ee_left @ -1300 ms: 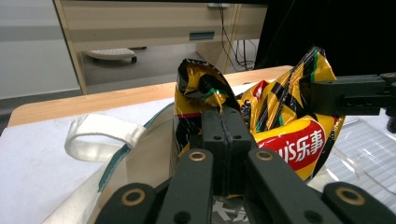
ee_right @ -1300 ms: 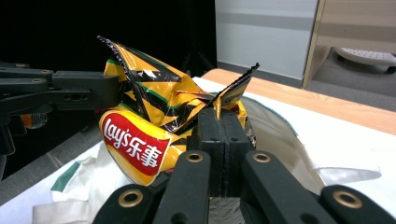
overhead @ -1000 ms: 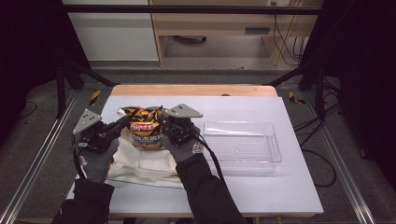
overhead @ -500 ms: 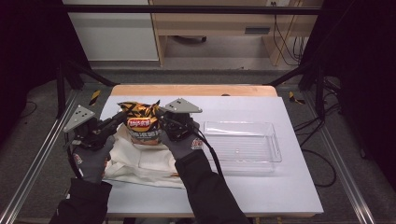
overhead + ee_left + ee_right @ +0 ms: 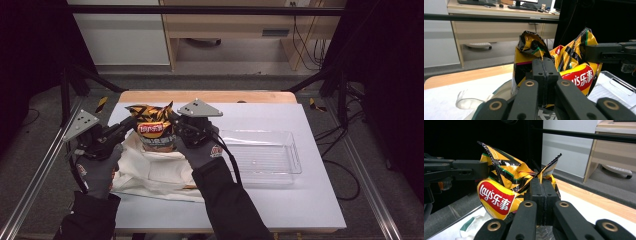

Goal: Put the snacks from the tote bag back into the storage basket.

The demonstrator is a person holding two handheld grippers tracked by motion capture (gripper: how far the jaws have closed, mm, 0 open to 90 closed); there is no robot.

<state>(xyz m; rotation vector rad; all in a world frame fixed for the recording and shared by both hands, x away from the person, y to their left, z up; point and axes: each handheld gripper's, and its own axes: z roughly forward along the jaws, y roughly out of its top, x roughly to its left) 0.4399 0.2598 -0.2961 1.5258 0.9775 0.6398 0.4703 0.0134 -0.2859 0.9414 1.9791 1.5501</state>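
The left gripper (image 5: 543,75) had its jaws clamped together on one top corner of the crisp bag (image 5: 156,131), and the right gripper (image 5: 543,195) was pinched shut on the opposite corner. The bag (yellow and black, with a red logo) hung between the two grippers, held above a white cloth bag (image 5: 155,172) lying below them. A clear plastic tray (image 5: 265,157) sat just beside the right gripper, on its outer side.

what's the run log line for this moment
left tool: shut on chip bag | right tool: shut on chip bag | bag: above white cloth bag | clear tray: empty
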